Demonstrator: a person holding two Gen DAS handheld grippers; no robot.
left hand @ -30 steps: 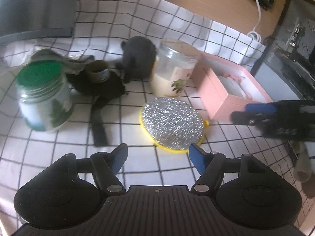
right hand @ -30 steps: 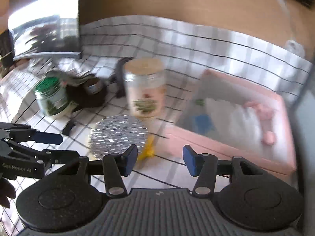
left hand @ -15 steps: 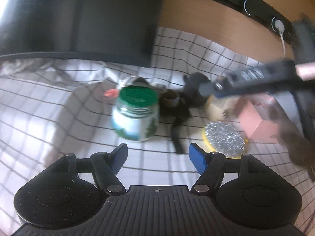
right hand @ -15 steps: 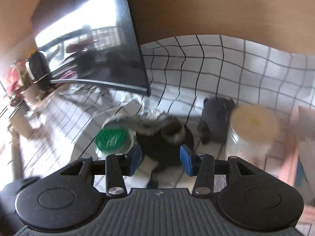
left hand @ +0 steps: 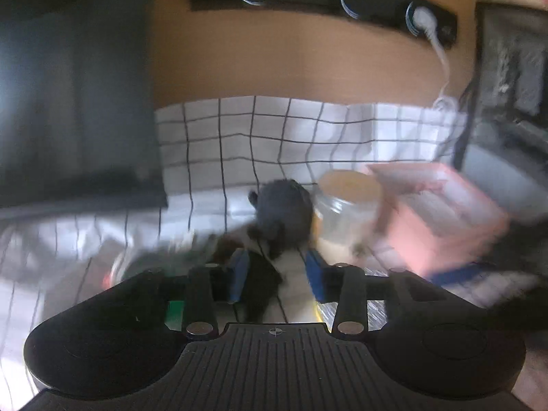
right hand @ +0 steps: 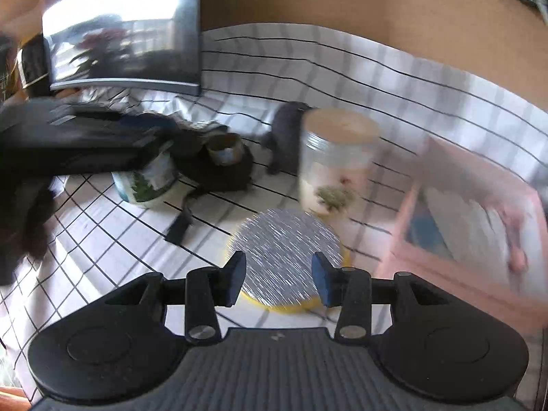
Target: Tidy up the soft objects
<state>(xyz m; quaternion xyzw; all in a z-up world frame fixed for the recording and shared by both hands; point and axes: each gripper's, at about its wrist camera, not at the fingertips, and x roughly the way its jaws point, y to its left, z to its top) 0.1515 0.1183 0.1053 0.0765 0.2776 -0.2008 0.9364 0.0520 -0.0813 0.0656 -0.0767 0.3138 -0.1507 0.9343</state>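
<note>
A dark grey plush toy (right hand: 286,133), rounded and fuzzy, sits on the checked cloth (right hand: 342,68) behind the clear jar (right hand: 337,161). The left gripper (left hand: 276,275) has just been closing, nothing pinched; the right gripper (right hand: 279,275) is half-spread, empty.

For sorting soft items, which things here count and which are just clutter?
Job:
- dark plush toy
- black cloth
- pink box
- round glittery pad

Lying about:
- green-lidded jar
- clear jar
- monitor
</note>
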